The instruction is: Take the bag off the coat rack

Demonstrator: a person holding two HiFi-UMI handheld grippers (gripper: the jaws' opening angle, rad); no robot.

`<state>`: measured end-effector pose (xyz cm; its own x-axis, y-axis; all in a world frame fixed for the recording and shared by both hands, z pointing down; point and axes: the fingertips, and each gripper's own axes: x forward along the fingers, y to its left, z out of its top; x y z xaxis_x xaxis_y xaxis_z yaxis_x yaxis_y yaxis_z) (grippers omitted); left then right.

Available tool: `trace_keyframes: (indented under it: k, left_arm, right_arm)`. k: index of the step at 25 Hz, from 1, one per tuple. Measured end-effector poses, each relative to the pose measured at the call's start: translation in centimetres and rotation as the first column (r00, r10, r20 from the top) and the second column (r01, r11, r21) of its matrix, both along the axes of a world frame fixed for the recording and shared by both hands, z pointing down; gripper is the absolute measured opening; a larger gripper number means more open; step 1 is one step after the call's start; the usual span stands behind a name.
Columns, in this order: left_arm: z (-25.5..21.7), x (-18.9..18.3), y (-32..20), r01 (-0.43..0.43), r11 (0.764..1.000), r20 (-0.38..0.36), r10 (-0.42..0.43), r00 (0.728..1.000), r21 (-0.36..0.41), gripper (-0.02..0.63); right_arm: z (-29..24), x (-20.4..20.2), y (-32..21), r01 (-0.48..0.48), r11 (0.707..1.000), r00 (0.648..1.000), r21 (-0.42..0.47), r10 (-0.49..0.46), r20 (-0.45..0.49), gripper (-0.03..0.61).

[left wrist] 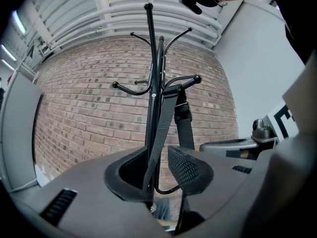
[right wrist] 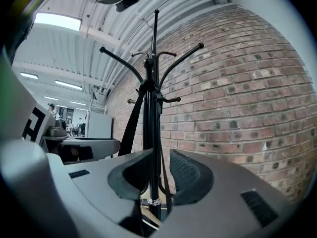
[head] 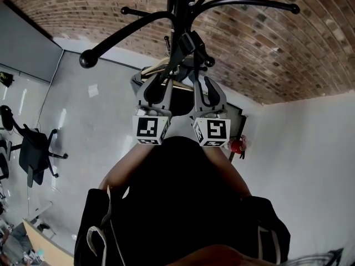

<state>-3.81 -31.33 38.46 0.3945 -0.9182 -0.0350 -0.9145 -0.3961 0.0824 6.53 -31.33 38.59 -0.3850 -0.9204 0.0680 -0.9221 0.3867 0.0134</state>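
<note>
Bag: only its black webbing strap shows, looped over a hook of the rack, both runs hanging down along the pole. The bag's body cannot be made out.

Left gripper: jaws wide apart, one run of strap passing down between them; the pads do not press on it.

Right gripper: jaws apart, nothing clamped; the pole and a thin strap show through the gap.

Head view: both grippers side by side, close against the rack.

Surroundings: brick wall behind the rack; chair well apart, at left.
</note>
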Motion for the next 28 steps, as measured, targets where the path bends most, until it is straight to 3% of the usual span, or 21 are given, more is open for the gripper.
trace_keyframes:
  k: [4,23,28]
  left_arm:
    - [0.8,0.4,-0.8,-0.01,1.0,0.08,0.008,0.997,0.026,0.12]
    - [2.0,1.1,-3.9,-0.006,0.999,0.125,0.011,0.992,-0.036,0.115]
    - [2.3,0.6,-4.8,-0.004,0.999,0.133,0.008,0.991,-0.033,0.078]
  right_arm:
    - [1.0,0.0,-1.0,0.004,1.0,1.0,-0.005,-0.004,-0.025,0.087]
    - [2.3,-0.5,-3.0,-0.015,1.0,0.998,-0.027,0.013,-0.065,0.087]
    - [2.4,-0.6,-3.6,-0.015,1.0,0.997,-0.016,0.013,-0.08,0.087]
